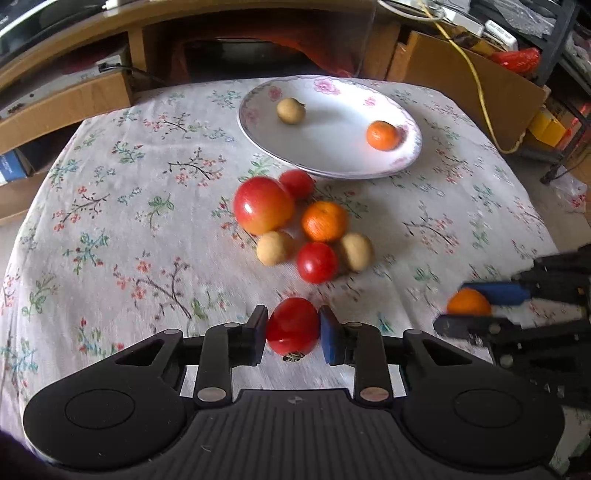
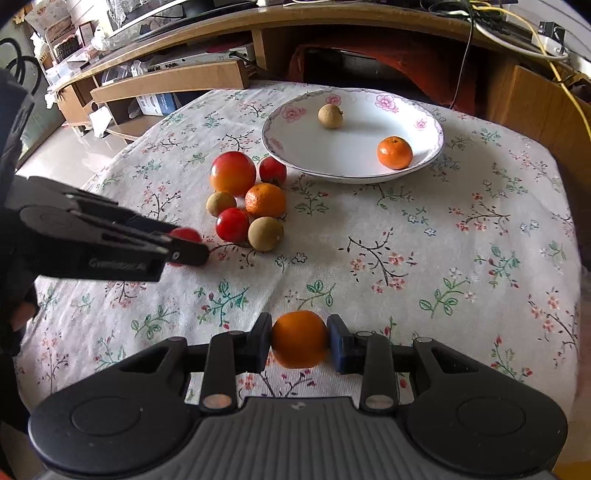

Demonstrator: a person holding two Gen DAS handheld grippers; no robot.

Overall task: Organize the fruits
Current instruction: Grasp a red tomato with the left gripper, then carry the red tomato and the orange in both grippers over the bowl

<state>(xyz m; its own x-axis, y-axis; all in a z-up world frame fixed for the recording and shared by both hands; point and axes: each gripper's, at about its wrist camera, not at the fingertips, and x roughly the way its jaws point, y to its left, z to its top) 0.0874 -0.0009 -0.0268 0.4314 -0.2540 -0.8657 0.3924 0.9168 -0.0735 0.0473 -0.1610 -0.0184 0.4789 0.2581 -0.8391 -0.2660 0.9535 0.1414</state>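
My left gripper (image 1: 293, 334) is shut on a small red tomato (image 1: 293, 329), held above the floral tablecloth; it also shows in the right wrist view (image 2: 184, 245). My right gripper (image 2: 300, 341) is shut on a small orange (image 2: 300, 339); it shows at the right of the left wrist view (image 1: 471, 308). A white flowered plate (image 1: 332, 155) at the far side holds a tan longan (image 1: 291, 110) and an orange (image 1: 383, 135). A pile between plate and grippers holds a big red apple (image 1: 263, 205), an orange (image 1: 324, 220), two tomatoes and two longans.
The table under the floral cloth (image 2: 424, 258) drops away at its rounded edges. Behind it stand a wooden desk (image 2: 258, 22), cardboard boxes (image 1: 472, 81) and a yellow cable (image 1: 476, 81).
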